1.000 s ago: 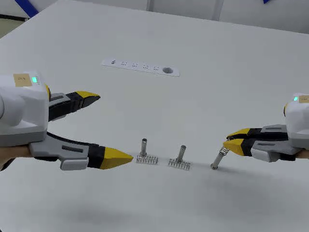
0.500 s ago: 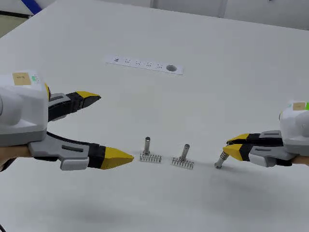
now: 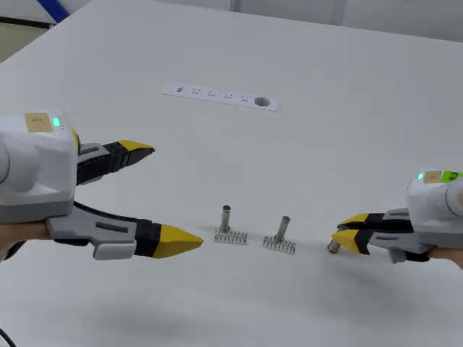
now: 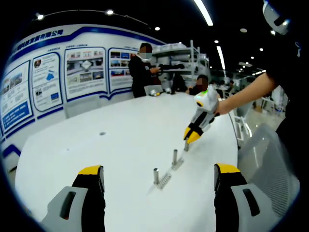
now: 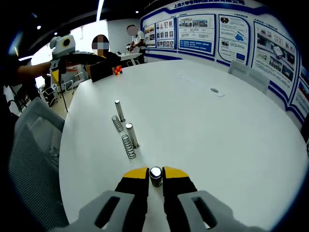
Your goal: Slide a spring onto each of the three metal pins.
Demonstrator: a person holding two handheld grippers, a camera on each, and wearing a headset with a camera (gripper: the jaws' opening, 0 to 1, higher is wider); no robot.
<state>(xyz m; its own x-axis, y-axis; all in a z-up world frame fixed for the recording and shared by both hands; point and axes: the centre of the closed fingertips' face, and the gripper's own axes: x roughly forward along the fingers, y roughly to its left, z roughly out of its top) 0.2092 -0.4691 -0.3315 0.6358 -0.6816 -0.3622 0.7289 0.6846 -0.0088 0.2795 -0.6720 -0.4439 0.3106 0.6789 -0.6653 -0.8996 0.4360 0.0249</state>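
Two upright metal pins [image 3: 226,216] [image 3: 283,226] stand on the white table, each with a loose spring [image 3: 231,236] [image 3: 279,246] lying at its base. My right gripper [image 3: 344,236] is low over the third pin [image 3: 334,246], its jaws closed around the spring on it. In the right gripper view the pin's top [image 5: 155,172] shows between the yellow fingertips [image 5: 133,174]. My left gripper [image 3: 170,195] hovers wide open, left of the pins, holding nothing. The left gripper view looks along the row of pins [image 4: 156,175] [image 4: 175,156] to the right gripper [image 4: 195,133].
A white power strip [image 3: 221,96] lies flat further back on the table. Mesh chairs [image 5: 29,145] [image 4: 270,159] stand at the table's edge. People stand at the far end of the room. A small coloured cube [image 5: 117,70] sits near the table's far edge.
The right gripper has come down with the spring. The third pin, tilted before, is now nearly hidden between the jaws. The left gripper has barely moved.
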